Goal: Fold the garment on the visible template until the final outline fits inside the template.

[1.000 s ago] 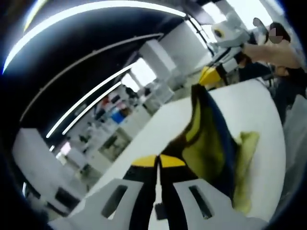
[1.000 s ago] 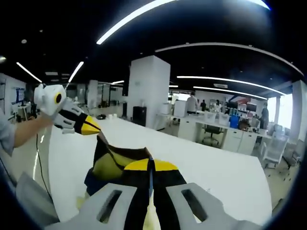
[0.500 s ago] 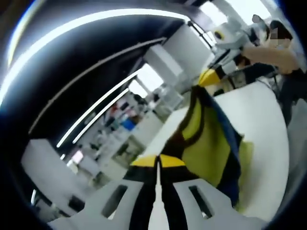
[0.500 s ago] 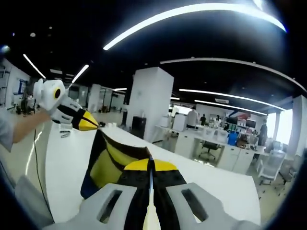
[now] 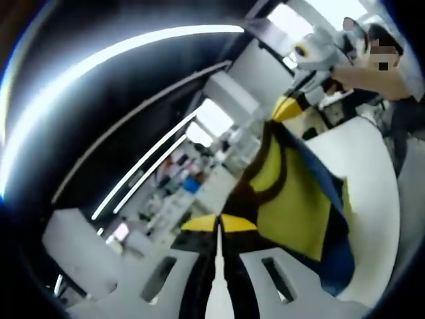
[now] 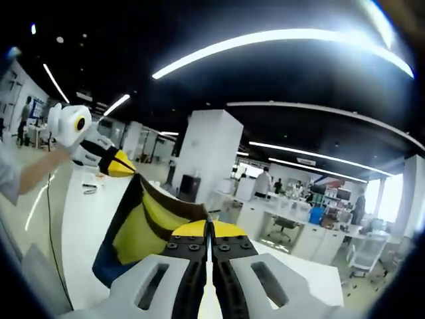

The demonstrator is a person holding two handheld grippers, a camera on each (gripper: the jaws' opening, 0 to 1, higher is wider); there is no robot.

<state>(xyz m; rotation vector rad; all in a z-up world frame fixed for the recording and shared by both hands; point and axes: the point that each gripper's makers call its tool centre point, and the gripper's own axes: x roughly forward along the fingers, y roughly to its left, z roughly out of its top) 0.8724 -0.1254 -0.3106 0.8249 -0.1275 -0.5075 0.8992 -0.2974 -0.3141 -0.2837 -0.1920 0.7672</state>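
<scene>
A yellow garment (image 5: 292, 199) with dark blue and brown trim hangs in the air, stretched between the two grippers above the white table (image 5: 375, 173). My left gripper (image 5: 219, 224) is shut on one top edge of it, the cloth running away from its jaws. My right gripper (image 6: 208, 227) is shut on the other top edge of the garment (image 6: 139, 229). In the left gripper view the right gripper (image 5: 287, 108) shows at the upper right, held by a person's hand. In the right gripper view the left gripper (image 6: 119, 163) shows at the left, clamped on the cloth's far corner.
The white table (image 6: 76, 219) lies below the hanging cloth. A person's arm (image 5: 375, 73) reaches in at the upper right. A white pillar (image 6: 202, 156), office desks and chairs (image 6: 299, 229) and distant people stand beyond. Small items (image 6: 89, 189) lie on the far table end.
Both grippers have risen with the garment: its lower edge has lifted off the table and the cloth now hangs flatter and more spread. Both views tilt upward toward the ceiling.
</scene>
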